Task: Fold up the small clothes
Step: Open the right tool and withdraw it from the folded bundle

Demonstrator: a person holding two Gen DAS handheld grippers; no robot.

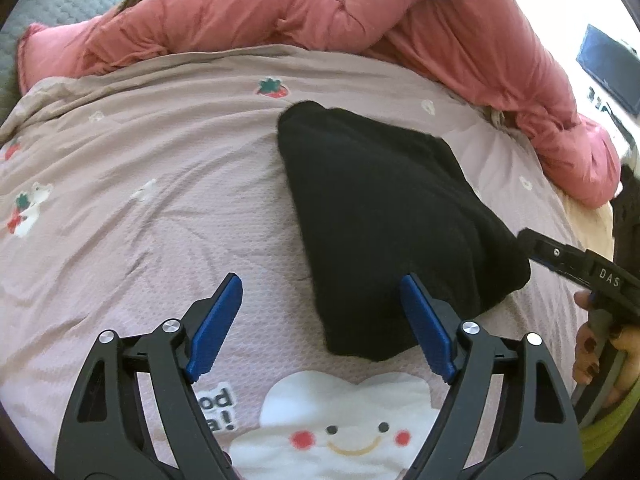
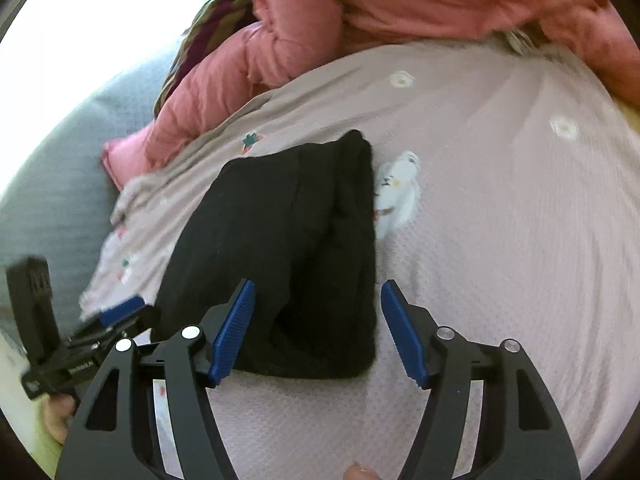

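A small black garment [image 1: 384, 208] lies folded into a thick wedge on the pink bedspread [image 1: 160, 220]. My left gripper [image 1: 320, 284] stands open just above the garment's near corner, which reaches in between the blue pads without touching them. In the right wrist view the same garment [image 2: 288, 240] lies flat, and my right gripper [image 2: 318, 286] is open over its near edge. The left pad [image 2: 234, 332] overlaps the cloth in view and the right pad stays off to the side. Neither gripper holds anything. Part of the right tool's black body [image 1: 580, 268] shows at the garment's right side.
A puffy salmon quilt [image 1: 400, 12] is bunched along the far side of the bedspread. A striped multicoloured cloth [image 2: 216, 20] and a grey padded surface [image 2: 52, 184] lie beyond it. A white cloud print [image 1: 340, 420] sits near me. A hand [image 1: 592, 352] grips the right tool.
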